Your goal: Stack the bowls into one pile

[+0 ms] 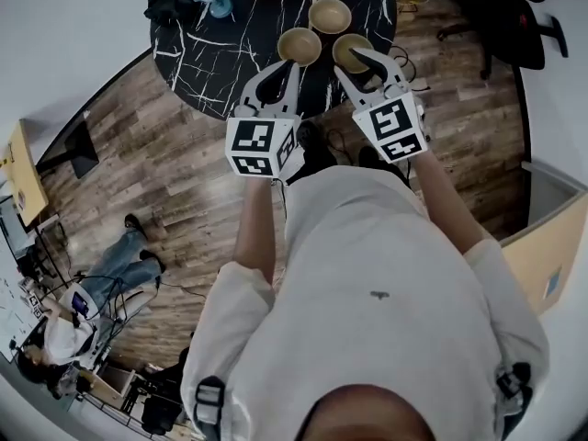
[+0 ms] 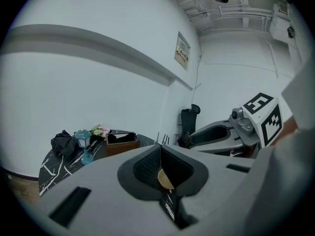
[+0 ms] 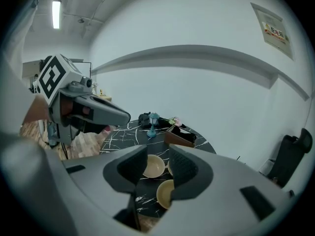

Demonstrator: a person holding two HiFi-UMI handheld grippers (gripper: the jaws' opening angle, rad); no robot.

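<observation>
Three tan bowls stand apart on the round black marble table (image 1: 211, 62): a left bowl (image 1: 299, 46), a far bowl (image 1: 330, 15) and a right bowl (image 1: 347, 49). My left gripper (image 1: 294, 64) hovers at the near rim of the left bowl, its jaws touching at the tips with nothing between them; one bowl (image 2: 165, 180) shows beyond them. My right gripper (image 1: 374, 58) hangs over the right bowl, jaws apart and empty. In the right gripper view (image 3: 157, 151) one bowl (image 3: 153, 166) shows through the gap and a nearer bowl (image 3: 166, 193) lies below it.
At the table's far side are a teal lantern (image 1: 216, 5), a black bundle (image 1: 170, 3) and a brown box (image 3: 179, 137). Wooden floor surrounds the table. A person sits on the floor at lower left (image 1: 92, 292). A black chair (image 1: 514, 26) stands at right.
</observation>
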